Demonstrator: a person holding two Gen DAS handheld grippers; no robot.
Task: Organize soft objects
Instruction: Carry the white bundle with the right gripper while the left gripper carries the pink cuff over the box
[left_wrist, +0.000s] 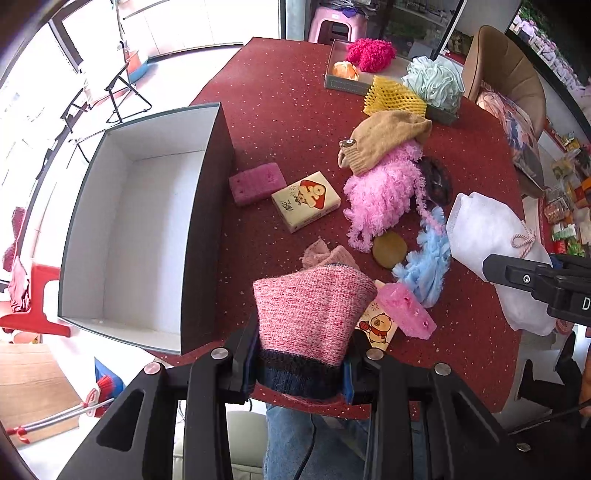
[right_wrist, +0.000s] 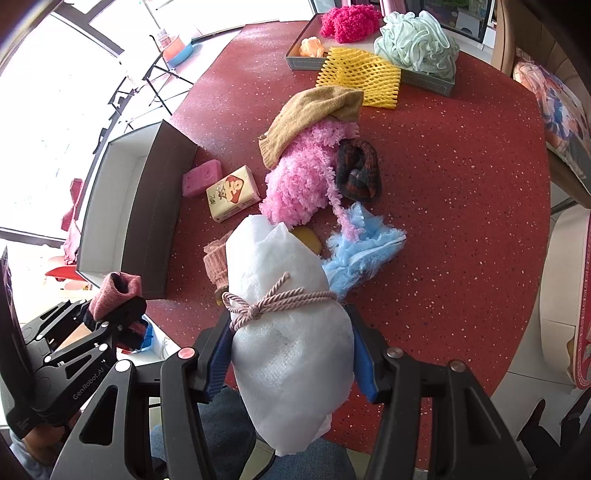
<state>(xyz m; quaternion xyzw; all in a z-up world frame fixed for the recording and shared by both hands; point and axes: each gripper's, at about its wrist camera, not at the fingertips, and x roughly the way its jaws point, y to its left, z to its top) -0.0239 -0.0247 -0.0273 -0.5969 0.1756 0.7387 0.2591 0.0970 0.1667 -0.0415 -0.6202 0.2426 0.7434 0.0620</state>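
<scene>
A: Holding anything in those claws?

B: Yes. My left gripper (left_wrist: 301, 373) pinches a pink knit sock (left_wrist: 314, 314) by its dark cuff, above the red table (left_wrist: 295, 122), beside the empty box (left_wrist: 147, 221). My right gripper (right_wrist: 291, 354) squeezes a white foam bundle (right_wrist: 291, 332), tied with pink cord (right_wrist: 273, 299), over the pile.
</scene>
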